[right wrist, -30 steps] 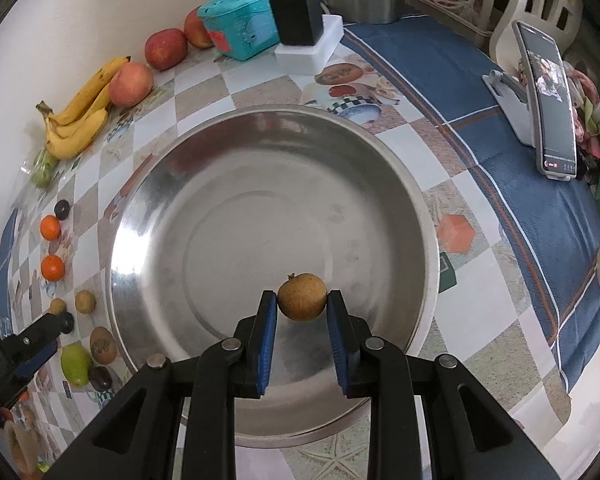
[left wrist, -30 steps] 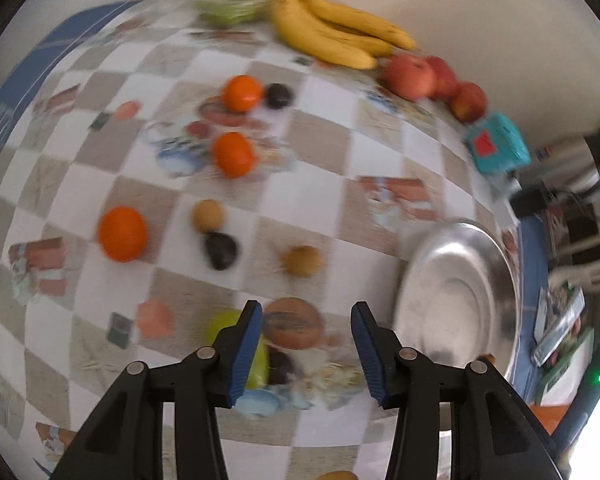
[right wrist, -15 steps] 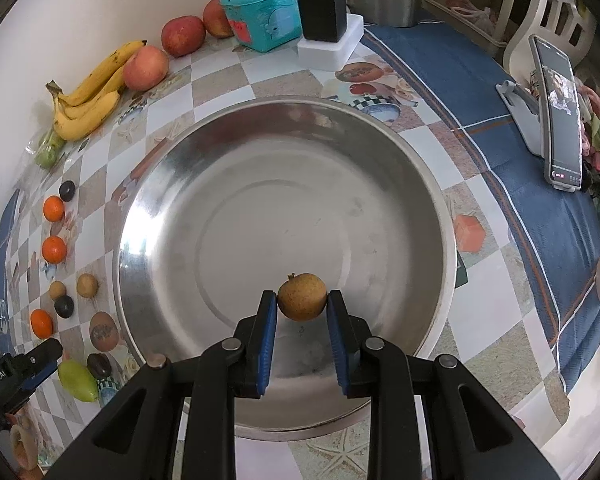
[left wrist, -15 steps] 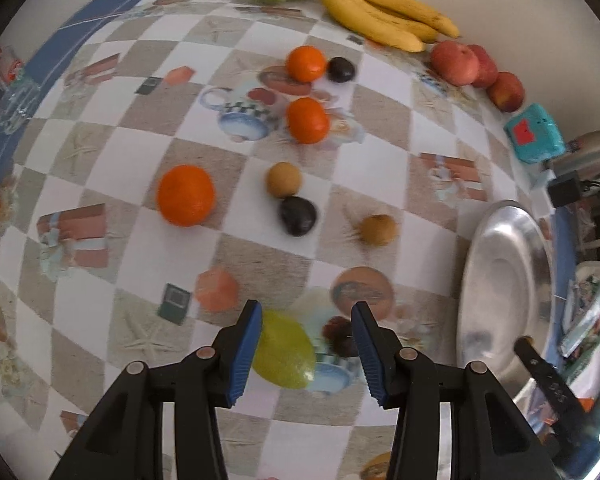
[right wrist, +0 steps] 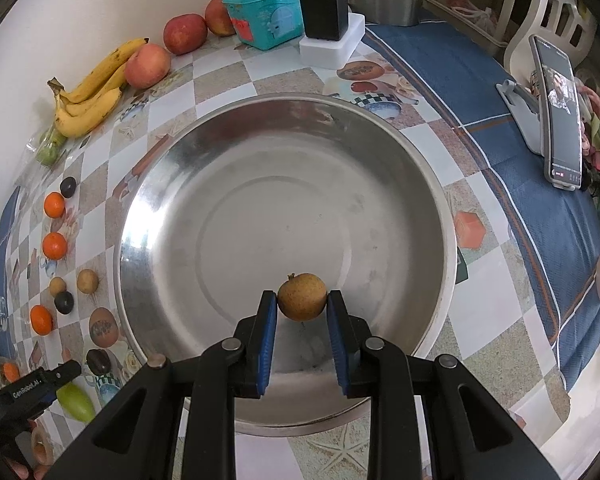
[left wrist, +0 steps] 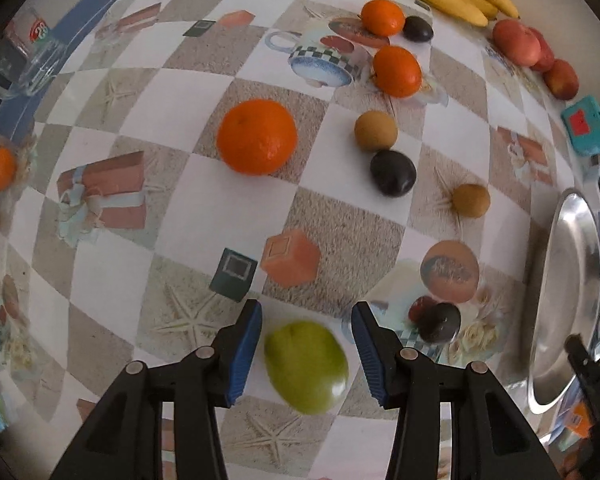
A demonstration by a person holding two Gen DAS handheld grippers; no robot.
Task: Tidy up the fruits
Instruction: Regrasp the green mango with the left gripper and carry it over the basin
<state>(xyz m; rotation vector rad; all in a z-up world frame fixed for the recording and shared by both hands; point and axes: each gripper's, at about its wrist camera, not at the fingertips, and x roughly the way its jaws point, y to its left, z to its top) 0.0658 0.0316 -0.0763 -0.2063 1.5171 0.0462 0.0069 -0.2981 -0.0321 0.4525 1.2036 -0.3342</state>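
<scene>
Right wrist: brown fruit (right wrist: 302,297) gripped over bowl (right wrist: 148,184), left wrist: green fruit (left wrist: 306,366)

The right gripper (right wrist: 302,312) pinches a small brown fruit (right wrist: 302,297) between its blue pads, over the near part of a wide steel bowl (right wrist: 440,208). Left of the bowl, on the checked counter (right wrist: 236,76), lie oranges (right wrist: 54,245), dark plums (right wrist: 64,303) and a green fruit (right wrist: 76,402). Beyond the bowl lie bananas (right wrist: 90,100), apples (right wrist: 147,65) and a teal box (right wrist: 265,16).
</scene>
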